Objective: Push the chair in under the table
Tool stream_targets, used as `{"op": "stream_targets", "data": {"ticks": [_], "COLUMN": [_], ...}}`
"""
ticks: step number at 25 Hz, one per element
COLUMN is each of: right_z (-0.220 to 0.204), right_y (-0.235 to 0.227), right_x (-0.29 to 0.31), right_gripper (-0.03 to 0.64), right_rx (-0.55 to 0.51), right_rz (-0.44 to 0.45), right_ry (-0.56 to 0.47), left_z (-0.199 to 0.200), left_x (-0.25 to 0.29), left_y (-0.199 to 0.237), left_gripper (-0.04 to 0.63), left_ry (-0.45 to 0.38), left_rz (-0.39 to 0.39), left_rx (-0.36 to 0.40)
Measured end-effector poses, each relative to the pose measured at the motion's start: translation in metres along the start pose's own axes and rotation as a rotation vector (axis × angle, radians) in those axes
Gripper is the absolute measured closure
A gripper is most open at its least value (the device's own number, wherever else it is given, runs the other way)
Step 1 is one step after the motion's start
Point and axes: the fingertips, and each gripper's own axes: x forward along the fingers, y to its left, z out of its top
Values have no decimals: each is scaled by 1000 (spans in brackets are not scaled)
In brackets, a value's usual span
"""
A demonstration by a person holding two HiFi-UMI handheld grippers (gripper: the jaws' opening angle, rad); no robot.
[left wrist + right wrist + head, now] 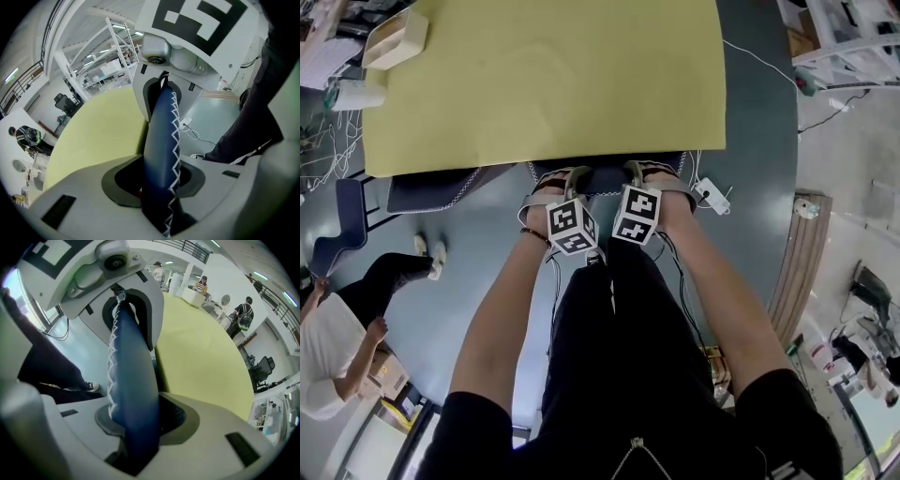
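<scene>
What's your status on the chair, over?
Left gripper, right gripper shut on chair back. It's at table edge. Power strip on floor beside it.

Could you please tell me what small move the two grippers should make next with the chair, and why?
Probably a short, even push toward the yellow table. The left gripper and right gripper are each shut on the blue backrest, which lies along the table's near edge. A strip of backrest shows outside that edge, so a little travel seems left.

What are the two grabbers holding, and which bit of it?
The blue chair, by its back's top edge. The left gripper and right gripper both clamp it.
</scene>
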Motion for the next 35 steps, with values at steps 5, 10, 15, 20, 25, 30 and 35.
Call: {"op": "stream_targets", "data": {"ticks": [5,10,15,20,25,30,35], "right_z": [-1,0,-1,-3,5,12,24], "right_y": [0,3,16,14,10,15,-20], "right_x": [1,2,-3,-32,-70,-106,-131], "right_gripper": [476,466,456,456,460,460,472], "right_rx": [1,13,19,51,123,182,247], "right_rz": [2,19,65,55,38,32,-24], "right_ry": [2,9,60,106,98,75,35], "left_z": [-1,-7,-11,-13,-13,-5,12], "left_x": [1,3,-1,-25,-57,-95,-121], "left_y": [-1,-4,-16,-14,-9,-13,24], "left_gripper": [453,445,442,443,466,506,552], "left_ry": [7,42,89,136,130,136,78], "left_rz": [-19,-41,-75,-27,-22,-26,23], "left_rx": [-13,-10,14,34,18,-63,-138]}}
